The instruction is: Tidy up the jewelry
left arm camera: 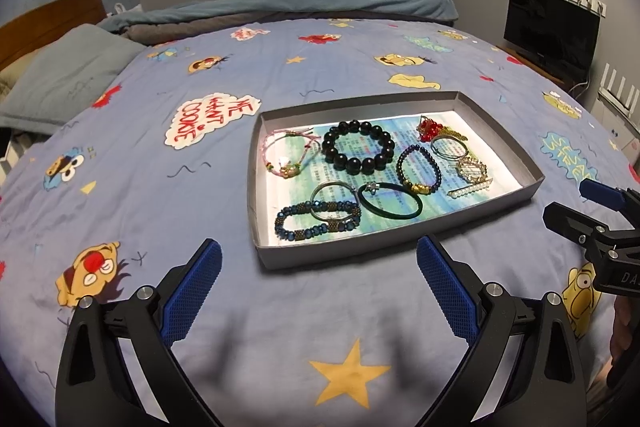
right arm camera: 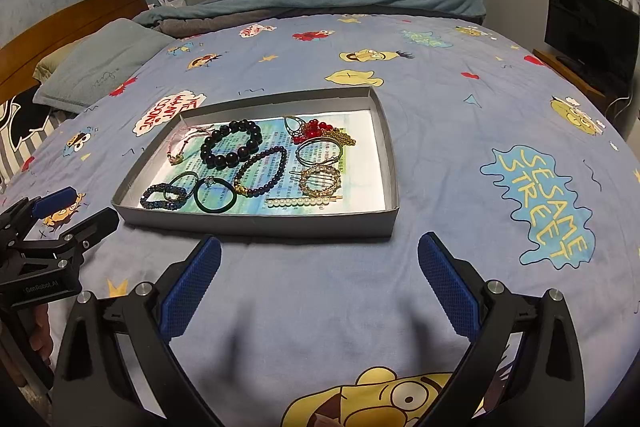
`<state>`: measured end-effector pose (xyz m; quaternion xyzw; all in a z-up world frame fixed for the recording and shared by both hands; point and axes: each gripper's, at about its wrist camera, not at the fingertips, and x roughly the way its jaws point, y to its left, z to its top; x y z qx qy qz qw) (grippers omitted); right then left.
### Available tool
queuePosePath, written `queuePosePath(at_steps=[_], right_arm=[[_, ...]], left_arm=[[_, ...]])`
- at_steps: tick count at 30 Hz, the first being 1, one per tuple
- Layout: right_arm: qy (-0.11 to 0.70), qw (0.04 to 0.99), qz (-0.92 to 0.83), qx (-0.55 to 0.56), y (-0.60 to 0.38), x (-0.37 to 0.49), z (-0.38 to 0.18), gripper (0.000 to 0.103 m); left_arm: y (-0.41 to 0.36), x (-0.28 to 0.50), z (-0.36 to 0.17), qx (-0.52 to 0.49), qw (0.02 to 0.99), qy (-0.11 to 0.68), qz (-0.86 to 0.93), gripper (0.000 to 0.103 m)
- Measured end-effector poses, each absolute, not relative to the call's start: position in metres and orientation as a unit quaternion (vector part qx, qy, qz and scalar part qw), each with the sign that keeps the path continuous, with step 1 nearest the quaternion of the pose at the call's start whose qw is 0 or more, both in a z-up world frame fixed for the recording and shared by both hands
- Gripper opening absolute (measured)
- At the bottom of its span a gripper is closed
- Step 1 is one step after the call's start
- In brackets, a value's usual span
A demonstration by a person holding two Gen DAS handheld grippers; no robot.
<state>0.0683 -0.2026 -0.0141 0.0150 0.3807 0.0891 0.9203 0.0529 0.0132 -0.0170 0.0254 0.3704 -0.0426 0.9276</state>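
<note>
A shallow grey tray (left arm camera: 516,159) (right arm camera: 260,221) lies on the bed and holds several pieces of jewelry. Among them are a big black bead bracelet (left arm camera: 358,147) (right arm camera: 231,143), a blue bead bracelet (left arm camera: 316,223) (right arm camera: 162,197), a dark green band (left arm camera: 390,205) (right arm camera: 215,195), a red bead piece (left arm camera: 430,129) (right arm camera: 311,131) and a pearl hair clip (left arm camera: 470,189) (right arm camera: 302,201). My left gripper (left arm camera: 319,291) is open and empty, just in front of the tray; it also shows in the right wrist view (right arm camera: 74,207). My right gripper (right arm camera: 320,291) is open and empty, in front of the tray.
The bed has a blue cartoon-print sheet (left arm camera: 200,147) (right arm camera: 480,107). A grey pillow (left arm camera: 68,75) and wooden headboard (right arm camera: 60,23) are at the left. A rolled blanket (left arm camera: 300,3) lies at the far edge. A black TV (left arm camera: 548,27) stands at the right.
</note>
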Motion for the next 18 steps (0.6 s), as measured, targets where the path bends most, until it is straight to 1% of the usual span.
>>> queuePosePath(at_steps=[18], right_arm=[[0.385,0.919,0.087,0.013,-0.2044,0.0686,-0.0176,0.097]], left_arm=[[0.0152,0.0533,-0.0196,0.024,0.929,0.368,-0.038,0.097]])
